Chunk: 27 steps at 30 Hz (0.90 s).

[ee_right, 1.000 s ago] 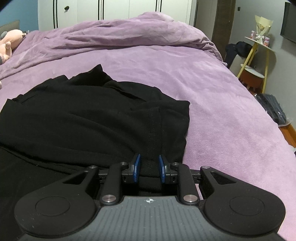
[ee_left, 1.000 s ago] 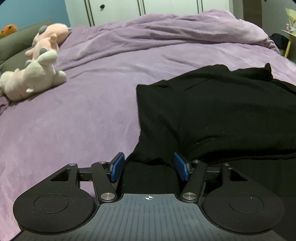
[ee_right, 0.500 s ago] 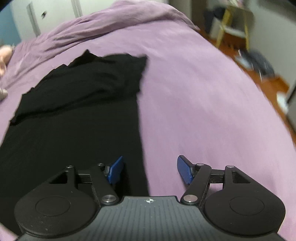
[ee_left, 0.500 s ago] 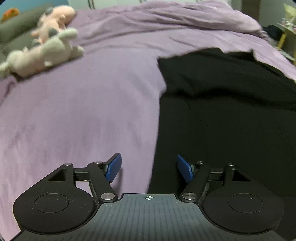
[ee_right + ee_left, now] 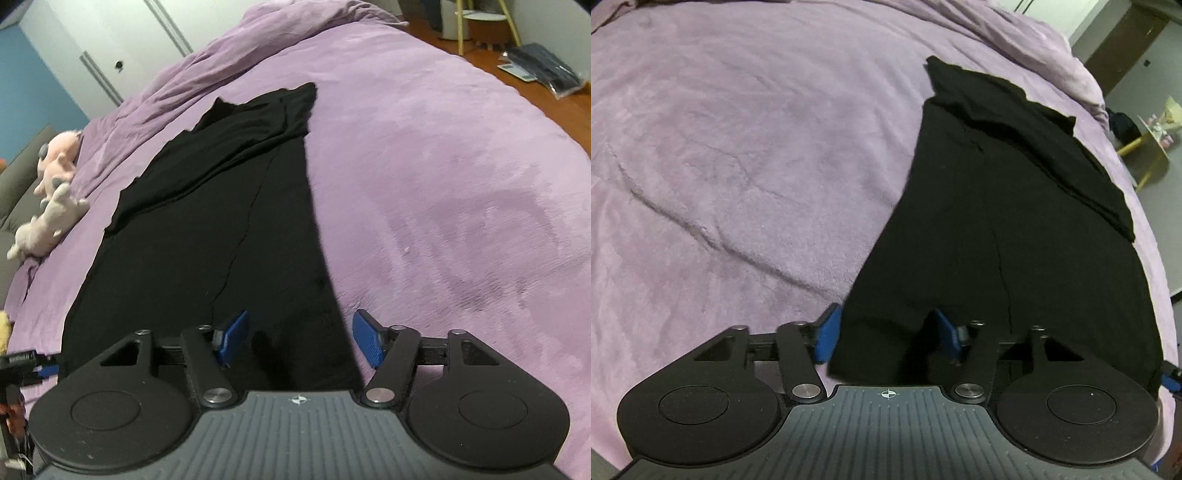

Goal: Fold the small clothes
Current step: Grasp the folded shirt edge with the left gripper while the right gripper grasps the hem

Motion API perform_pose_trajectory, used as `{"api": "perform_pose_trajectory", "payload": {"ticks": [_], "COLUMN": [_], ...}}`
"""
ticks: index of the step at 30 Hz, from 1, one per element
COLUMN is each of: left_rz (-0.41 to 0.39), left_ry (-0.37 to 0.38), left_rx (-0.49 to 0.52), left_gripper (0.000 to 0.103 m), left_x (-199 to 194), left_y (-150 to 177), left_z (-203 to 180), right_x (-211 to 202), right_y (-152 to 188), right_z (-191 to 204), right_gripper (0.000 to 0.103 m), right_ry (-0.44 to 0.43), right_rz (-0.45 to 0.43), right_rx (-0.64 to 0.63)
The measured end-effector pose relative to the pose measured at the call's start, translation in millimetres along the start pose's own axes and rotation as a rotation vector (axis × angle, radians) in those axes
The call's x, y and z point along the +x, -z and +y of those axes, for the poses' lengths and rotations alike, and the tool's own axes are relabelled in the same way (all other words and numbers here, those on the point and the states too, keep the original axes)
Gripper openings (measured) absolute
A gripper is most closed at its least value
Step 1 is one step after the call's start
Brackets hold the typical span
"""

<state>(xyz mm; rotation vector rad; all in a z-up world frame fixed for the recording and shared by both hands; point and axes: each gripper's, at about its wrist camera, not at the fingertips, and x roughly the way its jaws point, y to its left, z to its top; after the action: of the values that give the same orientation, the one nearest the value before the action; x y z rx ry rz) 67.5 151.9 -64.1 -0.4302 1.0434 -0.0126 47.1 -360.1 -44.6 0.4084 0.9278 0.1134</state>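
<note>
Fabric lies flat and long on the purple bed (image 5: 731, 155), a black garment (image 5: 1015, 229) with its far end already doubled back toward the middle, which looks like the start of a fold. Each hand sits over a near corner, probably so the near edge can be lifted evenly. The left gripper (image 5: 886, 334) has its jaws apart, and they have just been closing; the garment's near left corner lies between them, its edge just beside the left pad, not visibly pinched. The right gripper (image 5: 301, 339) also has its jaws apart, having just narrowed a little; the garment's near right corner lies between them, closer to the left pad, with bare bed showing before the right one
</note>
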Motion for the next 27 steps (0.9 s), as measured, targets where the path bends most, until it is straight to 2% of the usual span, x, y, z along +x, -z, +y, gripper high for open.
{"api": "perform_pose_trajectory", "payload": {"ticks": [2,3,5,8,12,15,18,20,24,27], "left_rz": [0.017,0.026,0.039,0.047,0.041,0.028,0.028,0.026,0.025,0.040], "left_ry": [0.008,0.013,0.022,0.055,0.085,0.107,0.146,0.175,0.165,0.172], "left_rx": [0.009,0.017,0.037,0.035,0.022,0.007,-0.041,-0.083,-0.069,-0.078], "left_gripper": [0.035,0.031,0.018,0.011,0.008,0.007,0.007,0.007,0.008,0.020], "left_x": [-0.1,0.0,-0.4,-1.1,-4.8,-9.4,-11.2,-12.0,-8.5,-4.9], "left_y": [1.6,1.6,2.1,1.8,1.7,3.0,1.8,1.3,2.5,2.4], "left_z": [1.3,2.4,5.0,8.2,10.5,14.1,20.8,26.9,29.0,31.0], "right_x": [2.8,3.7,4.3,5.0,3.6,2.4,3.7,5.7,7.6,8.3], "right_y": [3.6,5.0,6.9,5.5,3.1,3.1,5.7,6.9,7.3,7.3], "right_z": [4.5,6.6,9.5,6.1,-6.1,-21.6,-30.9,-31.8,-31.4,-28.7], "right_gripper": [0.052,0.050,0.035,0.018,0.009,0.008,0.008,0.014,0.021,0.029], "right_ry": [-0.004,0.006,0.026,0.016,-0.047,-0.118,-0.146,-0.119,-0.123,-0.142], "right_rz": [0.026,0.030,0.037,0.051,0.058,0.047,0.049,0.060,0.070,0.073], "right_rx": [-0.028,-0.043,-0.066,-0.046,0.049,0.160,0.222,0.208,0.206,0.194]}}
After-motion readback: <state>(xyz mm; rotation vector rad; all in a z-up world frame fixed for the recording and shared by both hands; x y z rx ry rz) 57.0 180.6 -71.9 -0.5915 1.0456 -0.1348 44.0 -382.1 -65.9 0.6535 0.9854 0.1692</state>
